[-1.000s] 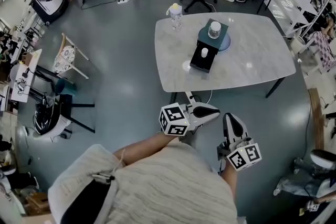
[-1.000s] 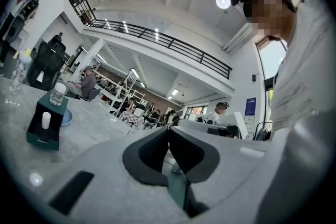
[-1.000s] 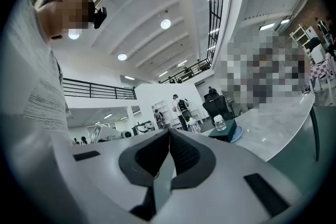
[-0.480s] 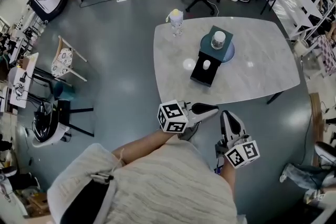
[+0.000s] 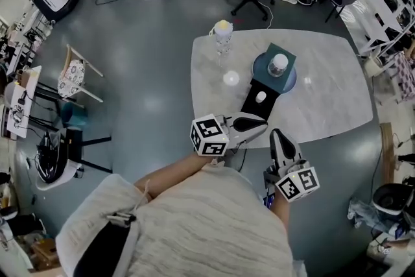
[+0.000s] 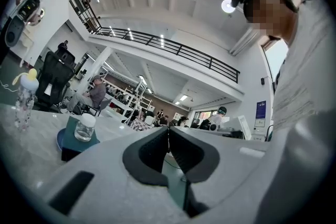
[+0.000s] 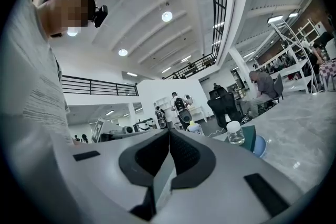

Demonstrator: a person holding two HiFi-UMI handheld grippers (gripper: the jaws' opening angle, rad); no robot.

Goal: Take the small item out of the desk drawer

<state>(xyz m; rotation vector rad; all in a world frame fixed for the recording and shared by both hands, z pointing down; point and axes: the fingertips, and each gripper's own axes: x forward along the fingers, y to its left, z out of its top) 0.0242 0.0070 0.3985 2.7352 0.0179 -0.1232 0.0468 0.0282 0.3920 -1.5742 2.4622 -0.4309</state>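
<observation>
- A small white rounded item (image 5: 260, 97) is seen in the pulled-out black desk drawer (image 5: 250, 111).
- It's probably light, hard and a bit slippery, so best pinched across its sides.
- The left gripper (image 5: 262, 124) and right gripper (image 5: 277, 136) are clamped together on nothing.

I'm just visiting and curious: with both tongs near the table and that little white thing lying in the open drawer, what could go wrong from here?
1. A glass jar stands on top of the drawer box, just behind the open drawer; a reaching arm might knock it over.
2. The white item is small, and the left tongs and right tongs are both shut. Unless they open first, they may only push it.
</observation>
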